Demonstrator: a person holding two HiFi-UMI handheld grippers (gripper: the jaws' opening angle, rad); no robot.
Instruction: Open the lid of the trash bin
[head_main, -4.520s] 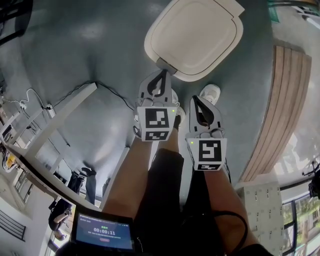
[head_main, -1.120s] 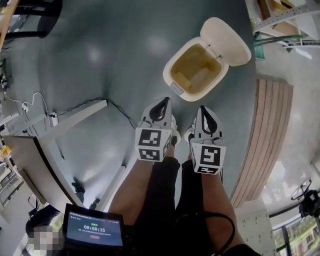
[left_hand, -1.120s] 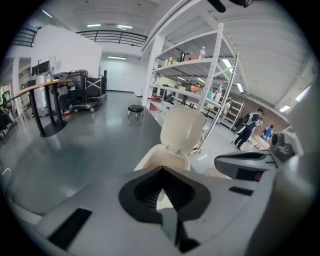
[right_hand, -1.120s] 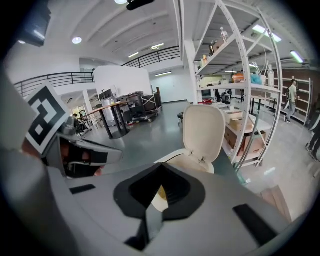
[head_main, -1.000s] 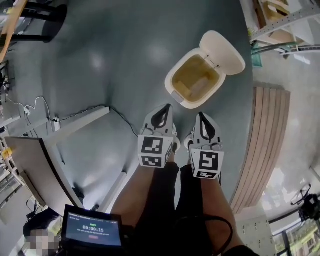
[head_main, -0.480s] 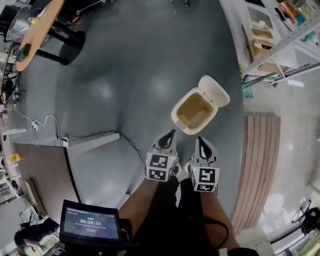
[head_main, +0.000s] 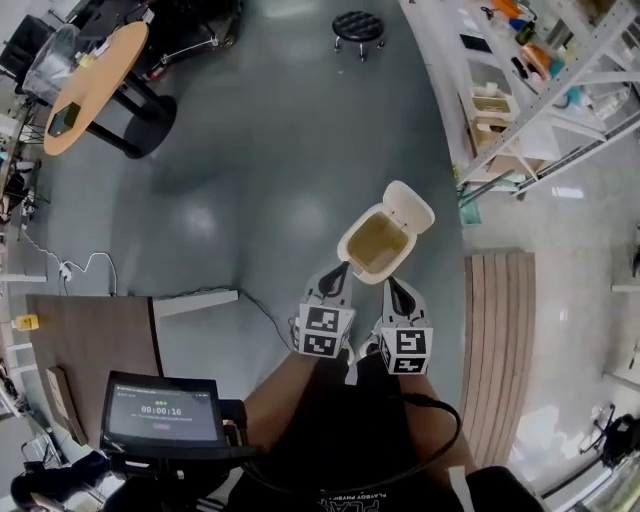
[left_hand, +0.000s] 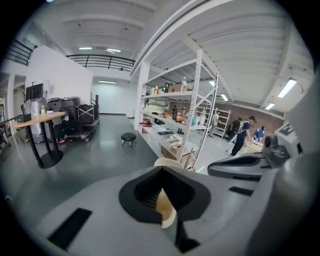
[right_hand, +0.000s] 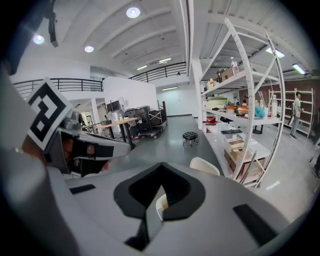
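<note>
With the lid (head_main: 408, 208) raised on the bin (head_main: 376, 246), it could be knocked shut by the left gripper (head_main: 343, 268) or right gripper (head_main: 391, 284), held near the bin with fingers together and empty.

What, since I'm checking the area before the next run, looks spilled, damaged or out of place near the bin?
Nothing stands out. The trash bin stands upright on the floor, its lid swung open, with no spill visible around it. The left gripper and right gripper are shut, empty.
</note>
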